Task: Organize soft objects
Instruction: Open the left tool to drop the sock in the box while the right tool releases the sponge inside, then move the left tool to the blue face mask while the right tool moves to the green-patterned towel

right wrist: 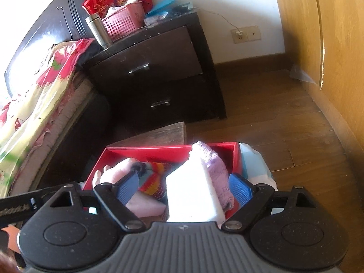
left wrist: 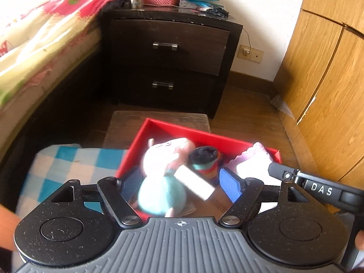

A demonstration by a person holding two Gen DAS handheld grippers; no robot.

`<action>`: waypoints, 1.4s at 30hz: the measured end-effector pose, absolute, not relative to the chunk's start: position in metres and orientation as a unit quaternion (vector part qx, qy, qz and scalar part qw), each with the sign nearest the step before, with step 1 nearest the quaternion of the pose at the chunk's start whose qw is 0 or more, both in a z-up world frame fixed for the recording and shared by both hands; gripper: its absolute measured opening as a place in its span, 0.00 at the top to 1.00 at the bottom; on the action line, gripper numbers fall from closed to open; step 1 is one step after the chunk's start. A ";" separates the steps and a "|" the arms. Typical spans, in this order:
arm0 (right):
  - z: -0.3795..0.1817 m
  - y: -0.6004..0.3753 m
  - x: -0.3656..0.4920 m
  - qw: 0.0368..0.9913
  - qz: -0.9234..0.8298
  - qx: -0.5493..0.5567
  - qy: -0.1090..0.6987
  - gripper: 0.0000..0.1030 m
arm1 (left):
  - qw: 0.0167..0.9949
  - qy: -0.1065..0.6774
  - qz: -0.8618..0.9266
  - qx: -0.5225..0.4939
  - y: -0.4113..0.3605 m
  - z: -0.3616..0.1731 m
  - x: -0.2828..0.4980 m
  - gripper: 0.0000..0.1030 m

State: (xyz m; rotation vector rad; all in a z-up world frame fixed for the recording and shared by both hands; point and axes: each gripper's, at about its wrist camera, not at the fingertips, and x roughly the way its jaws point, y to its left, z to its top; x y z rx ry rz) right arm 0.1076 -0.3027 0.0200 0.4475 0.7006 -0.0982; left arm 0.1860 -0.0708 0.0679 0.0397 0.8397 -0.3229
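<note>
Pig plush (left wrist: 165, 177) lies in red box (left wrist: 204, 137), head pointing away.

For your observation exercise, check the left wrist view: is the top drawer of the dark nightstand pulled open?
No. The top drawer sits flush with the nightstand front, its handle in line with the closed lower one.

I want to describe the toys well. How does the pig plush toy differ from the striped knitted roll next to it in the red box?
The pig plush toy is pale pink with a light blue body; the striped knitted roll is dark on top with red, green and blue bands. The pig is clearly larger and lies stretched along the red box; the roll is compact. Both are soft and sit inside the same box.
</note>
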 end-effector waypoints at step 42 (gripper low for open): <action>0.042 -0.243 0.025 0.910 -0.019 0.123 0.396 0.34 | 0.865 0.478 -0.142 0.049 -0.014 0.035 0.104 0.24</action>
